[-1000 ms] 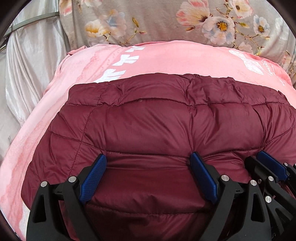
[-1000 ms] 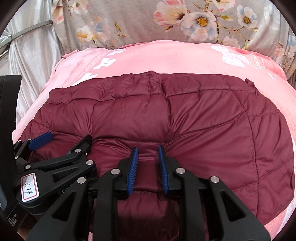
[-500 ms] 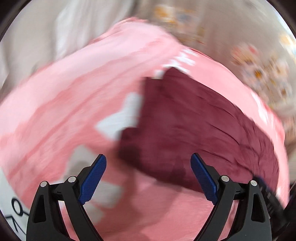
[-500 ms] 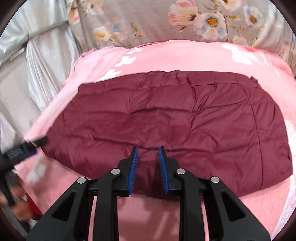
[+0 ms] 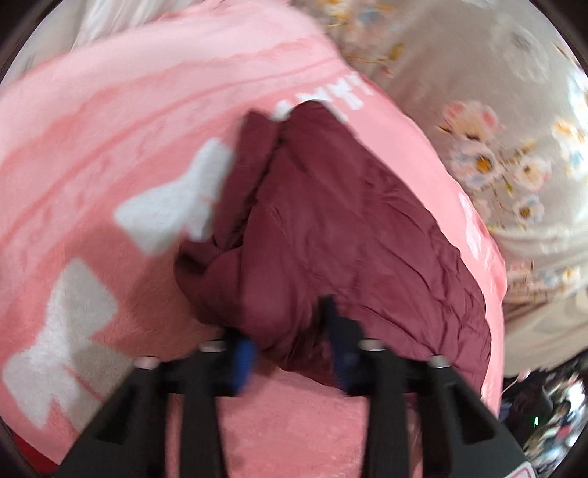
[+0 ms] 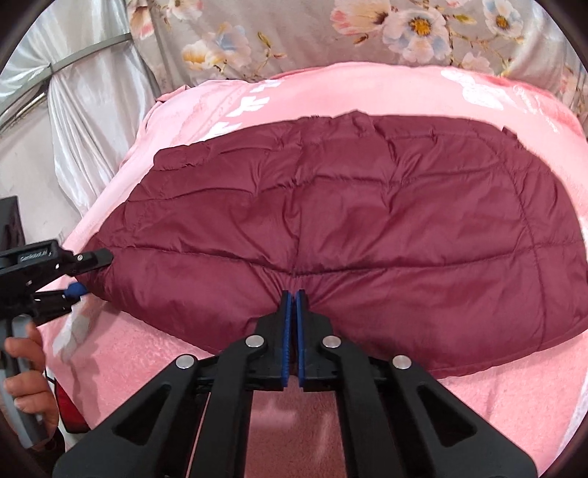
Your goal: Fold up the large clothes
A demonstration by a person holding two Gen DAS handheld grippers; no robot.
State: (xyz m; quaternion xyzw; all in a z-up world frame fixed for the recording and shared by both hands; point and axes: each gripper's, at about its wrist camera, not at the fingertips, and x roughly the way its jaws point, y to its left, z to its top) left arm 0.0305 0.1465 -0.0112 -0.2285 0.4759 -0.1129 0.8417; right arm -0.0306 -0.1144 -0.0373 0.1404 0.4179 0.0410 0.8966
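Right gripper (image 6: 293, 294) is pressed together on the near hem of the maroon quilted jacket (image 6: 367, 228), with a pucker of fabric drawn into the blue pads; its jaws have just been closing. Left gripper (image 5: 290, 331) has likewise just been closing, and now pinches the bunched corner of the same jacket, the padded fabric bulging between its two fingers. That view is motion-blurred, so the exact contact of the pads cannot be told from it. From the right wrist view the left gripper (image 6: 82, 272) sits at the jacket's left end, one black finger above the edge and a blue pad below it. A hand (image 6: 25, 371) wraps the grey handle beneath.

Jacket lies spread flat on a pink blanket (image 6: 477, 397) with white motifs, its long side running left to right. Behind the blanket hangs floral fabric (image 6: 294, 33); pale satin drape (image 6: 92, 110) stands to the left.
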